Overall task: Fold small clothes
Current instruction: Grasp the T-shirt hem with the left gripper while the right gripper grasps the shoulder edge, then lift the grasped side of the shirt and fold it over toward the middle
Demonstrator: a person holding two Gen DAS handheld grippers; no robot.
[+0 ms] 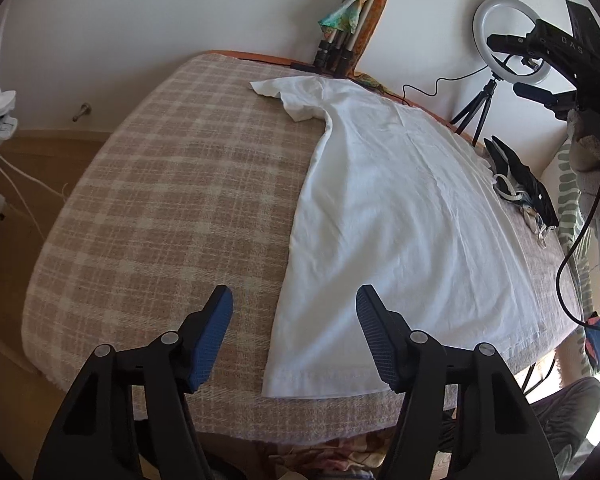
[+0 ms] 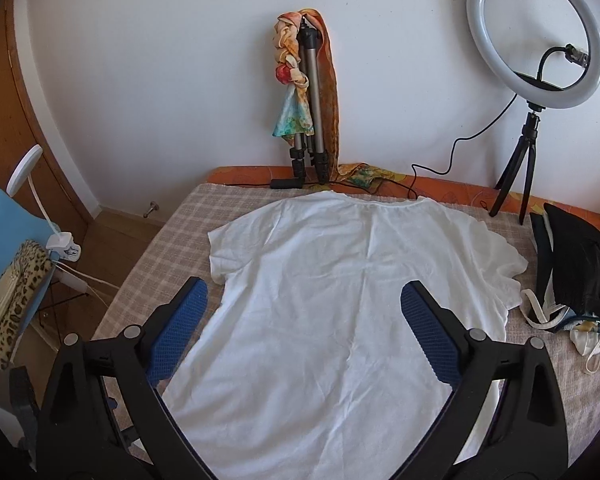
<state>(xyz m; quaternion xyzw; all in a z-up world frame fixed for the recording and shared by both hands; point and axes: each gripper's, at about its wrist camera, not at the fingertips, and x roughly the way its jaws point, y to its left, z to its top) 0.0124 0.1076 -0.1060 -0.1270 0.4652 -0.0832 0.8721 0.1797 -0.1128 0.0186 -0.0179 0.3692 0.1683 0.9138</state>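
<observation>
A white T-shirt (image 1: pixel 400 208) lies spread flat on a beige checked cloth (image 1: pixel 172 208), neck toward the wall. My left gripper (image 1: pixel 294 300) is open and empty, hovering over the shirt's lower left hem corner. In the right wrist view the shirt (image 2: pixel 340 300) fills the middle, both sleeves out to the sides. My right gripper (image 2: pixel 304 296) is open and empty above the shirt's body, its blue pads (image 2: pixel 428 332) wide apart. The right gripper also shows in the left wrist view at the upper right edge (image 1: pixel 540 72).
A folded tripod with a colourful scarf (image 2: pixel 308 112) leans on the wall behind the shirt. A ring light on a small tripod (image 2: pixel 536 36) stands at the back right. A pile of dark and white clothes (image 2: pixel 576 276) lies to the shirt's right. A chair (image 2: pixel 8 256) stands left.
</observation>
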